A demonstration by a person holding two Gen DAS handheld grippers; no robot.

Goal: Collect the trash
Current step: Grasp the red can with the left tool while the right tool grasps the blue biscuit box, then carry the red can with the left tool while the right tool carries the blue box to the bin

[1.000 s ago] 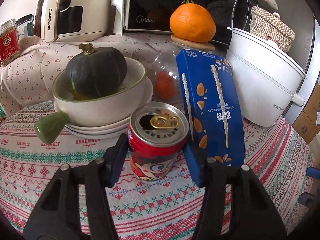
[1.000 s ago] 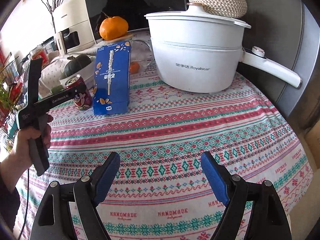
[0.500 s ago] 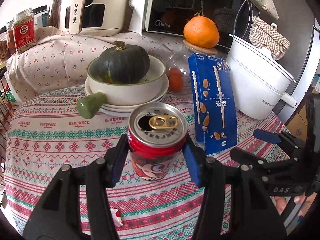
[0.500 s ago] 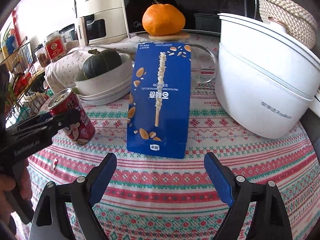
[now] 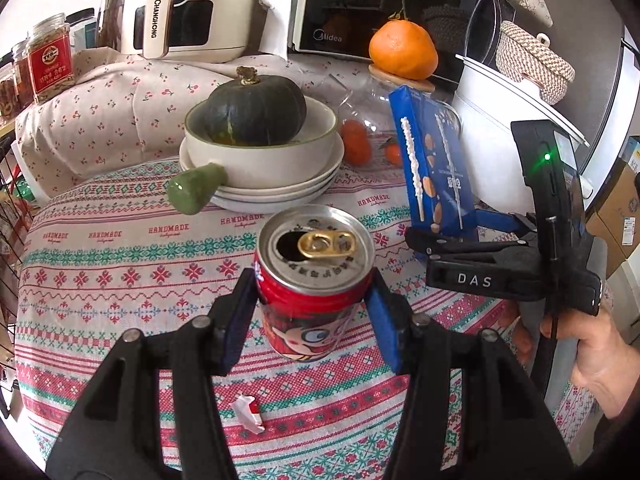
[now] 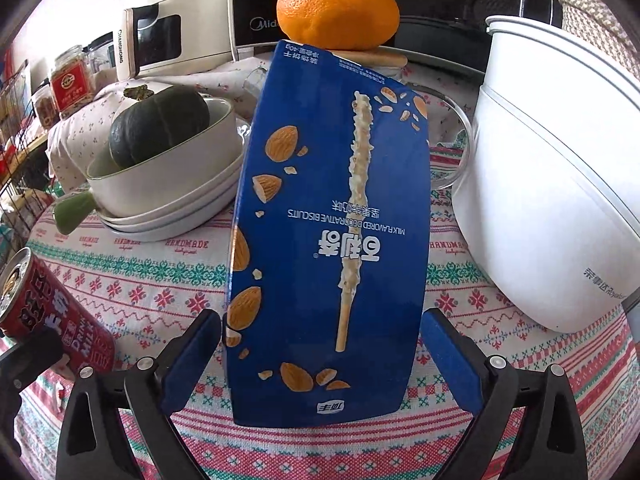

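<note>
The left wrist cam is the only one showing the top of the red can (image 5: 314, 280): opened, gold pull tab, with a small torn red-and-white scrap (image 5: 249, 416) lying on the tabletop (image 5: 120, 280) below it. That view also catches the whole right gripper (image 5: 452, 228) from the side, "DAS" on its black body, a green light lit, and a hand (image 5: 600, 360) wrapped round the handle at the right edge.

The right wrist cam gives the blue biscuit box (image 6: 332, 240) full on, standing upright but printed upside down: "MILK FLAVORED DECORATIVE BISCUITS", almonds and a coated stick. Right gripper (image 6: 324, 360) points steeply down at it, its fingers (image 6: 192, 352) straddling the box's lower half and spreading wider right now, pads just off the sides, not clamped. At the left edge there the can's side reads "DRINK MILK".

Left gripper (image 5: 308, 320) tilts down too, its fingers (image 5: 236, 320) clenched on the can's sides, and the can looks held just above the cloth.

Other writing: "HANDMADE" repeated on the tablecloth, "CHANGHONG" on the cream appliance (image 5: 188, 20), "Midea" on the oven (image 5: 360, 4), "Royalstar" on the white pot (image 6: 552, 184). A dark green squash (image 5: 256, 114) sits in a bowl (image 5: 260, 160), and an orange (image 6: 338, 6) sits behind the box.
</note>
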